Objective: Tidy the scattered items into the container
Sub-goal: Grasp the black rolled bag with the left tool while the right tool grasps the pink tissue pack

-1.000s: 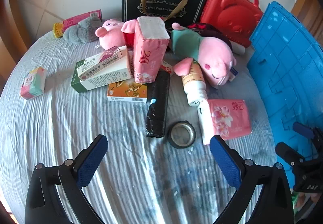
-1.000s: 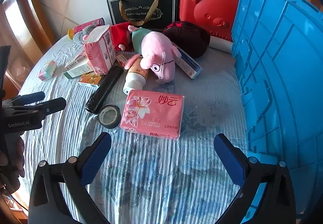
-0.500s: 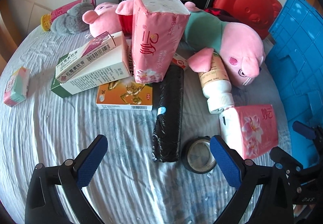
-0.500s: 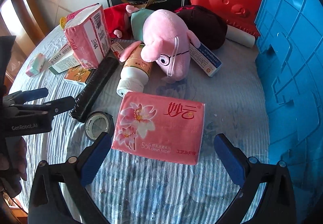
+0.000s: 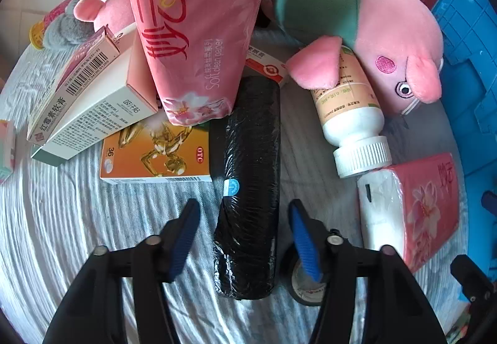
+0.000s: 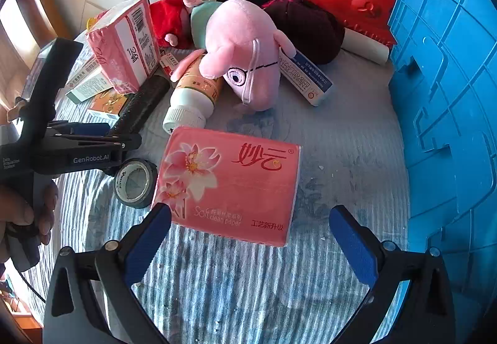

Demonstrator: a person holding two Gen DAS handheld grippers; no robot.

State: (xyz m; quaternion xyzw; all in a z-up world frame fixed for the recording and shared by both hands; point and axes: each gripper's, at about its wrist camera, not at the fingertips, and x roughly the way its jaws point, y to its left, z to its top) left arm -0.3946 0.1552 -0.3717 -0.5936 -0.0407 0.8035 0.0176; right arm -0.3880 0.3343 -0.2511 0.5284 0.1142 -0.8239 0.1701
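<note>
Step in hand: the approach to a first pick; none of the scattered things in view is lifted yet, and the container's inside is not visible.
Left gripper (image 5: pixel 245 238): jaws partly open, straddling the near end of the black roll (image 5: pixel 248 182), 1 finger on each side; whether the pads touch it cannot be told, and nothing is gripped.
Right gripper (image 6: pixel 248 244): jaws wide open and empty, hovering just short of the flat pink tissue pack (image 6: pixel 230 185).
Black roll: lies lengthwise on the striped cloth of the desk (image 6: pixel 248 288), between the orange box (image 5: pixel 155 154) and the white bottle (image 5: pixel 351 114); a tape ring (image 6: pixel 136 178) sits just beside its near end.
Container: the blue crate (image 6: pixel 450 95) stands at the right edge, near the flat pack.
Next move, left: likely closing on the roll, then lifting clear of the upright tissue pack (image 5: pixel 192 33) that stands beside its far end.
Next move, right: the pack looks nearly as wide as the jaws' opening, so they would need careful centring.
Risk: the wrapped roll may slip or sag.
</note>
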